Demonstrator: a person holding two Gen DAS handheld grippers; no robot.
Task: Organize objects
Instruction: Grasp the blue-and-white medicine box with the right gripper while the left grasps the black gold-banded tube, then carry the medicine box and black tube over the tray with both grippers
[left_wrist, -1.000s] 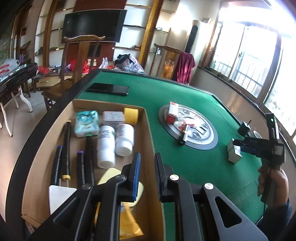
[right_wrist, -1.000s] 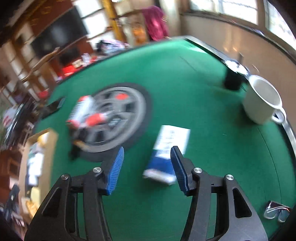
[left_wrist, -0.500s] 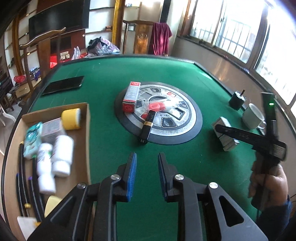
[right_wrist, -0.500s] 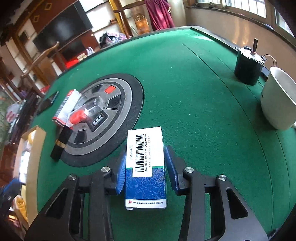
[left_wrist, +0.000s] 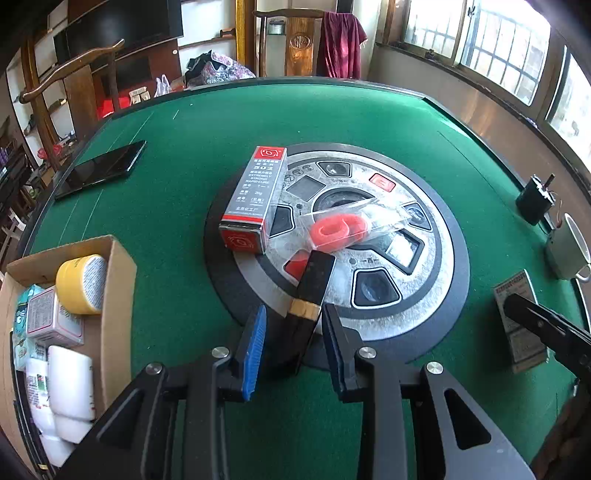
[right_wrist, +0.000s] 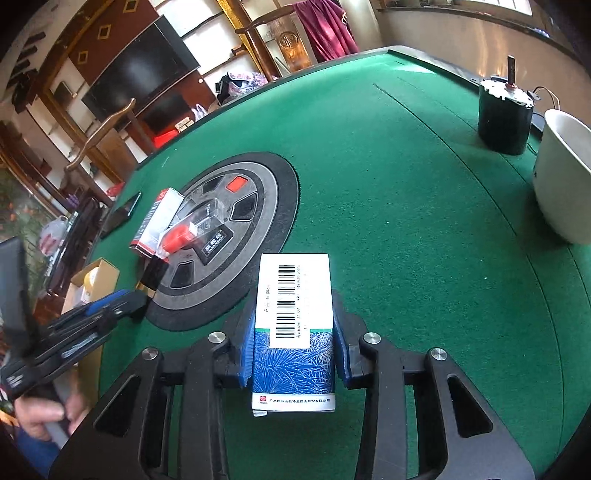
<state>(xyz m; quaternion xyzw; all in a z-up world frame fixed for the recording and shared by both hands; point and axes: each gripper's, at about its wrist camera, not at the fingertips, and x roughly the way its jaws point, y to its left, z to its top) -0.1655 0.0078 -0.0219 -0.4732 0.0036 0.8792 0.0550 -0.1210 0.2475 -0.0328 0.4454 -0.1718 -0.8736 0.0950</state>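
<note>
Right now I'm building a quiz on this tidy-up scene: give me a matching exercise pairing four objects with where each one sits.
Things:
1. blue and white medicine box
2. yellow tape roll
3. black smartphone
4. black and gold lipstick tube

Places:
A. in the cardboard box
B. flat on the green felt, far left
C. clamped in the right gripper
D. between the open fingers of the left gripper, lying over the round centre panel's edge

Pairs: 1-C, 2-A, 3-B, 4-D

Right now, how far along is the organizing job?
Partway. Done: bottles and yellow roll lie in the cardboard box. In hand: right tongs clamp the blue box; left tongs, opening, straddle the black tube. Left: red-grey box, bagged red piece.
</note>
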